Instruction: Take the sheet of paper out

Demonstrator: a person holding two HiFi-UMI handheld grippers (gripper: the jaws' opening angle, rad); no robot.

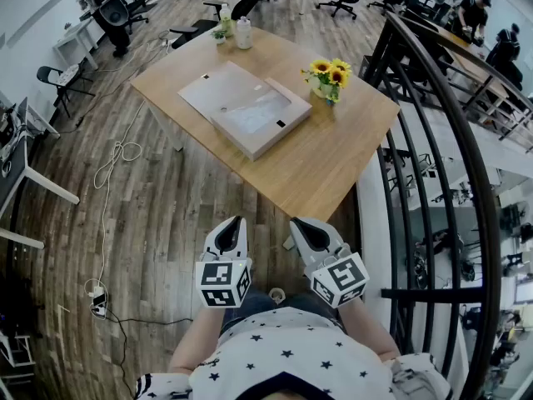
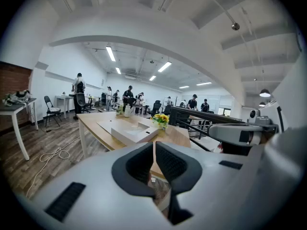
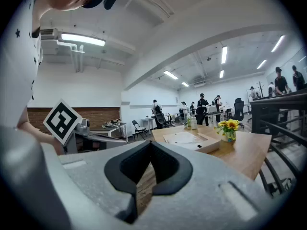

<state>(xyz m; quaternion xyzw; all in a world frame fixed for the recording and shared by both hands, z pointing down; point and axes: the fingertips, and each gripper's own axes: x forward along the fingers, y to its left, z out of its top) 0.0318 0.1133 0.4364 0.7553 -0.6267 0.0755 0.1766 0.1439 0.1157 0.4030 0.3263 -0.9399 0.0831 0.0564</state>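
Wooden table (image 1: 333, 165), box (image 1: 275, 138), lights (image 2: 110, 53) (gripper views only), left gripper (image 1: 236, 221), right gripper (image 1: 297, 222), fingers (image 2: 139, 164) together

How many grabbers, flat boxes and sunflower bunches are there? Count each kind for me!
grippers: 2, the left gripper and the right gripper
flat box: 1
sunflower bunch: 1
total: 4

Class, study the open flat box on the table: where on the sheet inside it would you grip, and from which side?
Probably the near edge of the sheet, from above on the person's side: it lies flat inside the raised walls of the box, blocking a level approach, and the open lid lies beyond.
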